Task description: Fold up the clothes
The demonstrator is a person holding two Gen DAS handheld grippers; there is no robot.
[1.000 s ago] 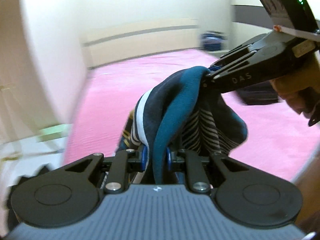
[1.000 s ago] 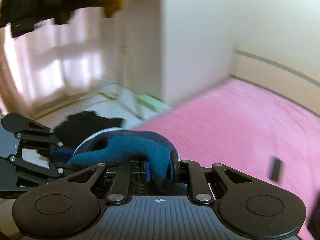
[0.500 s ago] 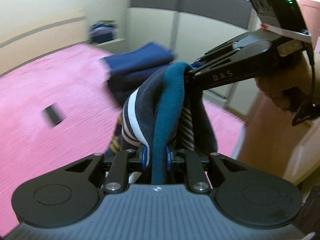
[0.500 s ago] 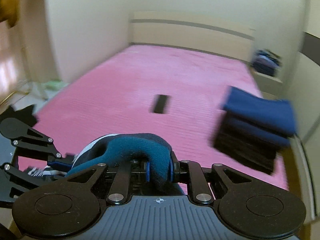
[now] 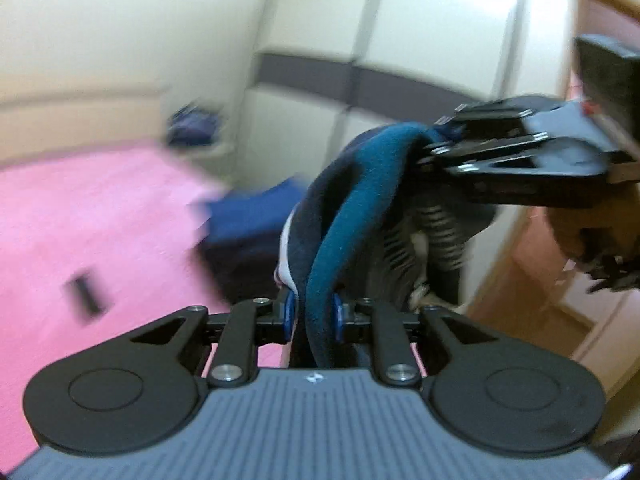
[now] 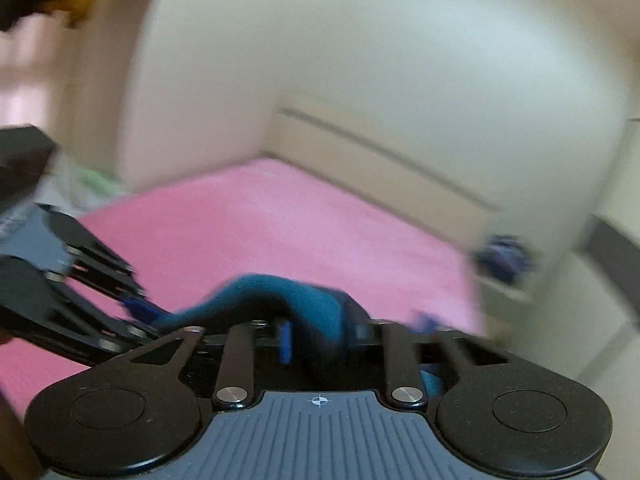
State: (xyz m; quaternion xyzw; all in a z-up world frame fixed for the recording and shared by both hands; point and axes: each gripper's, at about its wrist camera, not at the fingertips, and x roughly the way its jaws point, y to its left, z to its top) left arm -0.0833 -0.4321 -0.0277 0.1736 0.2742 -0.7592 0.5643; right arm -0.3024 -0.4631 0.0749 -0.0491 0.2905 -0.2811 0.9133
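Striped garment [image 5: 352, 216] pinched between left gripper [image 5: 312, 316] and right gripper [image 6: 316, 336]

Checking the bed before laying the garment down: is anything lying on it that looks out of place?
Yes. A small dark object lies alone on the pink bed, apart from the folded stack. Too blurred to identify.
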